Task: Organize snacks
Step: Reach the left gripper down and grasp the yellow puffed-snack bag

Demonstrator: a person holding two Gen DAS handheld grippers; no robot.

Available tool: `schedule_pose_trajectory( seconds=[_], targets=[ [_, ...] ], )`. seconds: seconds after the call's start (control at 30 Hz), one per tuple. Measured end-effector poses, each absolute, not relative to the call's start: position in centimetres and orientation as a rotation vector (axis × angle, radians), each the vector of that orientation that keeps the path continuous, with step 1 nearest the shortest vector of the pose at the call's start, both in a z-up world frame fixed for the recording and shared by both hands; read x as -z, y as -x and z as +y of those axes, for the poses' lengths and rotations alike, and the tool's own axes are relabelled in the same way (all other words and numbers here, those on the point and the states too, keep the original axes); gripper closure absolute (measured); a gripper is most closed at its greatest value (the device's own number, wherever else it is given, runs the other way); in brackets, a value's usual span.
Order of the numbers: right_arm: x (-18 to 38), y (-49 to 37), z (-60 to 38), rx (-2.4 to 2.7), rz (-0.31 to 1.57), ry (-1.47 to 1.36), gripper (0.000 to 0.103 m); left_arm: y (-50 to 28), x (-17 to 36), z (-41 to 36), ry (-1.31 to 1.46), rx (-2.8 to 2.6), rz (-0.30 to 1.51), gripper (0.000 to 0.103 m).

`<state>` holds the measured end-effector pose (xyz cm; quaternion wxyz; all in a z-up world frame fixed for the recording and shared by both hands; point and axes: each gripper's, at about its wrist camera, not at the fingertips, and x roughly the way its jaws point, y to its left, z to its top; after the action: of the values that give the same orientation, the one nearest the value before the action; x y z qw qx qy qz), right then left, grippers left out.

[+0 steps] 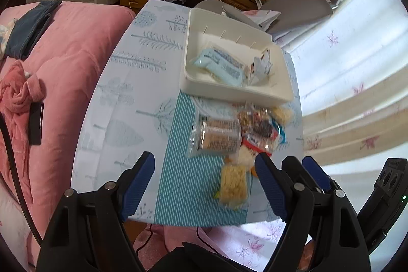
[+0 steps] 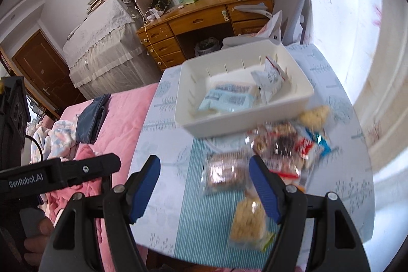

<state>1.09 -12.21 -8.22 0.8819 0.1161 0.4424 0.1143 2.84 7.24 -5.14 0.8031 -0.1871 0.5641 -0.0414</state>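
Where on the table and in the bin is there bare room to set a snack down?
Free: the bin's left end, beside the pale blue packets; the tablecloth between the pink bedding and the striped mat. Crowded: the snack pile just in front of the bin.

A small table (image 1: 132, 83) under a pale blue tree-print cloth, a teal striped band (image 1: 183, 170) running down its middle. Resting on it: a white tray (image 1: 229, 91) at the far end, and nearer, a loose cluster of snack packets (image 1: 255, 129), a clear-wrapped brown bar (image 1: 216, 138), a yellow puffed-snack packet (image 1: 233, 186).
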Motion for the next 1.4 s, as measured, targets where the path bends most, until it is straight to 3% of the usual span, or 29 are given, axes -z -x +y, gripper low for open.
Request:
schedule_pose_trajectory(
  seconds=[0.63,0.97,1.4],
  targets=[
    [11.7,8.1,-16.4,-0.176,0.901,-0.071,0.030,3.3,8.0,1.7,0.283,0.126,1.278,0.023],
    [13.9,6.5,-18.8,-0.311,0.963,0.067,0.030,1.6,11.1,-2.5,0.295,0.077,1.367,0.023],
    [19.0,-1.1,-22.3,-0.431,1.213,0.115,0.030,-1.9,17.7,-6.7,0.359,-0.040,1.528,0.023]
  ],
)
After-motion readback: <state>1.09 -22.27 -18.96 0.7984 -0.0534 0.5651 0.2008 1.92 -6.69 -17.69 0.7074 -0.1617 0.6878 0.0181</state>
